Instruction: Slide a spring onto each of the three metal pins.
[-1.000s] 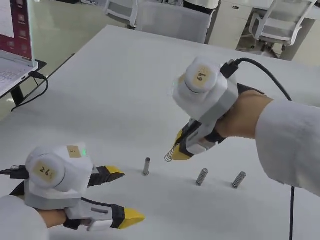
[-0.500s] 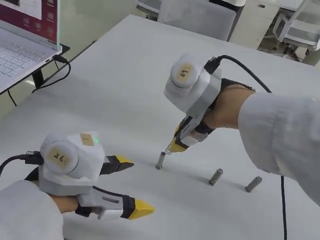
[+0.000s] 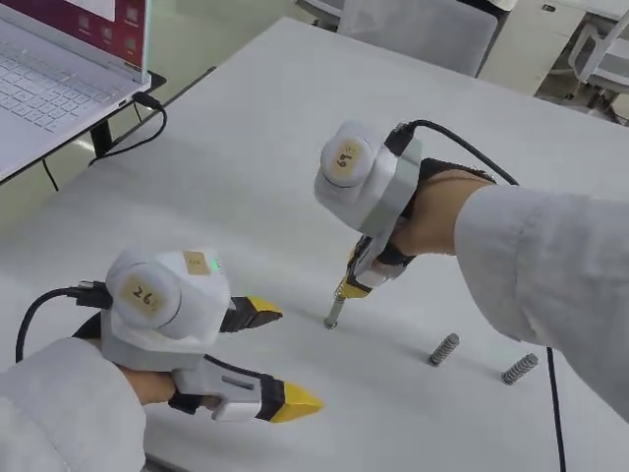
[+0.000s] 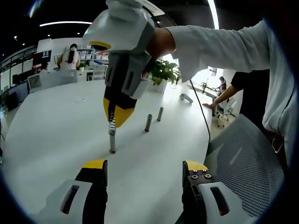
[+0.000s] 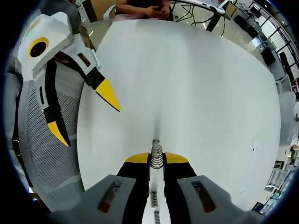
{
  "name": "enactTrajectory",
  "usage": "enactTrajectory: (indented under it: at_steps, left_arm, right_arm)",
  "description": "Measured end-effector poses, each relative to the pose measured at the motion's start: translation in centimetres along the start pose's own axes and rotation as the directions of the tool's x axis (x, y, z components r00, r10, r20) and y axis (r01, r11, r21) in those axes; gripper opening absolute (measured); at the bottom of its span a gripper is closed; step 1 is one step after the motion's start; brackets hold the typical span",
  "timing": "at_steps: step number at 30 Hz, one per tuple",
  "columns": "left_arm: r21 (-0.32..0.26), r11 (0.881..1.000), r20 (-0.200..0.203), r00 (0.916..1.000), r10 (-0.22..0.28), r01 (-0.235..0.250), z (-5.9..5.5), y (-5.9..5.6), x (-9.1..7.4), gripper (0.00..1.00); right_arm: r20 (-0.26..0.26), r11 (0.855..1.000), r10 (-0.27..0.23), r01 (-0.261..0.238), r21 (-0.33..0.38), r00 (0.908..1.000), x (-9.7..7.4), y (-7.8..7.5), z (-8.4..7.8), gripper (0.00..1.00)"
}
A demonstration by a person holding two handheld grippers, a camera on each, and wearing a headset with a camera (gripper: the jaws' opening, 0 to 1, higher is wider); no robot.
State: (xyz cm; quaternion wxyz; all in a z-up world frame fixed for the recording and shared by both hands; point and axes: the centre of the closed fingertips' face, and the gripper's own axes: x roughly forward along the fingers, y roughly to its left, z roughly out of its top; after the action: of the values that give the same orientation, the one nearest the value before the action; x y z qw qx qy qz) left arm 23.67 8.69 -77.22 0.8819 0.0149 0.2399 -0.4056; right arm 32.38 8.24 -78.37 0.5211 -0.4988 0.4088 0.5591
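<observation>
Pinching a spring, the right claw is holding it apparently atop the upright pin on the surface, while the left claw is hovering spread nearby.

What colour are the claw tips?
Yellow; tips of the left claw show best in head view.

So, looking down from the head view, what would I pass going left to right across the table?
Laptop → left gripper → pin being fitted → standing spring → second standing spring.
</observation>
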Motion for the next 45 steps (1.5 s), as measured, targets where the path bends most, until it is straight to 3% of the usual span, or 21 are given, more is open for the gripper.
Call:
enactTrajectory:
  at_steps: [13,22,35,45]
  left_arm:
    - [-0.006,1.000,0.001,1.0000,0.001,-0.001,0.0,0.1,0.0,0.60]
    - [-0.010,1.000,0.001,1.0000,0.001,-0.001,-0.1,0.1,0.0,0.59]
    - [-0.013,1.000,-0.003,1.0000,-0.006,0.006,-0.2,0.1,-0.2,0.58]
    - [-0.014,1.000,-0.007,0.9999,-0.009,0.009,-0.3,0.1,-0.2,0.57]
  right_arm:
    - [-0.054,1.000,0.019,-0.019,0.000,0.9983,2.0,-0.3,-0.4,0.08]
    - [-0.095,0.998,0.032,-0.027,0.051,0.9950,3.7,-0.3,-1.0,0.08]
    - [-0.131,0.989,0.062,-0.044,0.138,0.9894,4.4,0.1,-3.1,0.08]
    - [-0.136,0.983,0.070,-0.045,0.178,0.9882,4.8,0.4,-3.7,0.08]
